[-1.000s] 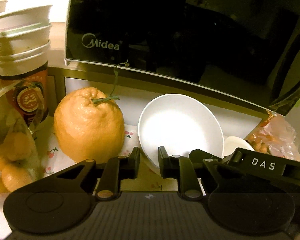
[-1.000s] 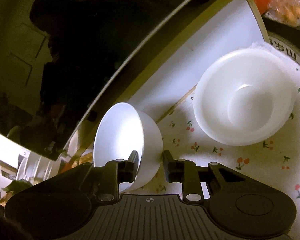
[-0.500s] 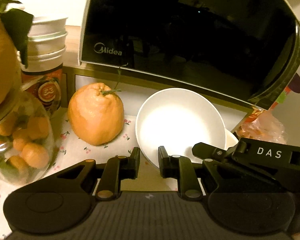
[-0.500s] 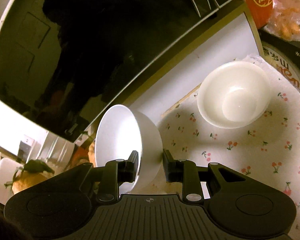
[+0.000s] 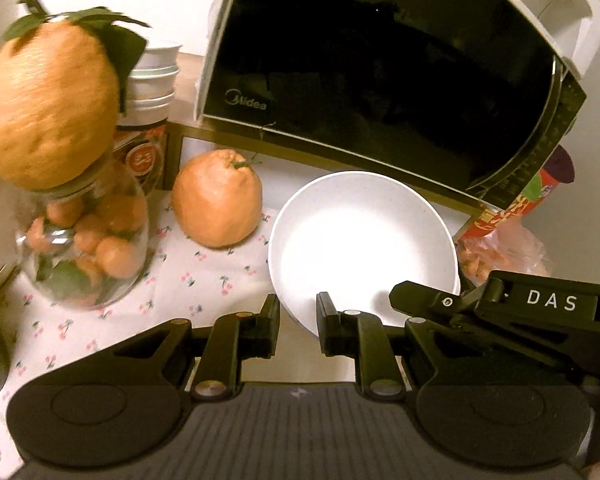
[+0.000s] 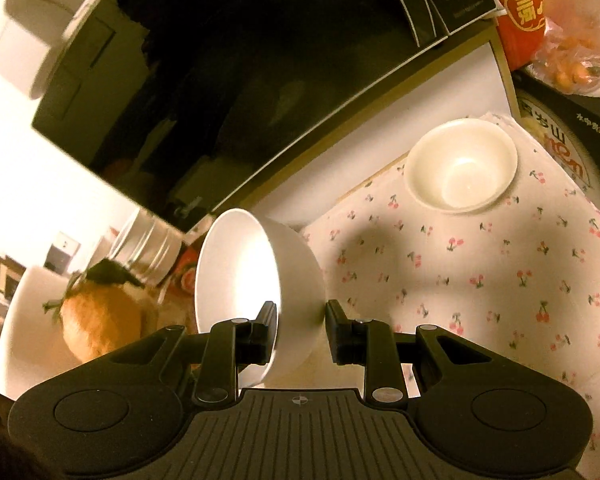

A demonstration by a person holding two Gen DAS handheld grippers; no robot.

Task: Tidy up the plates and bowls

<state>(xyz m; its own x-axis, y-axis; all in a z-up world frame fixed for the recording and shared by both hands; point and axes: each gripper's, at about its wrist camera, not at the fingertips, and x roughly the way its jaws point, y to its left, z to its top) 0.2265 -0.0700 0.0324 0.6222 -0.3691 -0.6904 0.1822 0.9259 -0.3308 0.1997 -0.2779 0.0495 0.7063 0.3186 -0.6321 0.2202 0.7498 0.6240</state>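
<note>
My right gripper (image 6: 301, 322) is shut on the rim of a white bowl (image 6: 256, 280) and holds it tilted on its side above the cherry-print cloth (image 6: 500, 280). In the left wrist view the same bowl (image 5: 364, 240) faces me, with the right gripper's fingers (image 5: 420, 300) on its right edge. My left gripper (image 5: 298, 320) sits just in front of the bowl, jaws close together with nothing between them. A second, smaller white bowl (image 6: 460, 166) stands upright on the cloth at the far right, below the microwave shelf.
A black Midea microwave (image 5: 380, 72) sits on a shelf behind. A large orange fruit (image 5: 216, 200) lies left of the held bowl. A glass jar of small oranges (image 5: 84, 240) with a big fruit on top stands at the left. Stacked paper cups (image 5: 152, 80), snack bags (image 6: 572, 28) at right.
Both grippers have pulled back and up from the shelf. The right gripper carries the tilted bowl with it, so the second bowl and the fruit look farther away.
</note>
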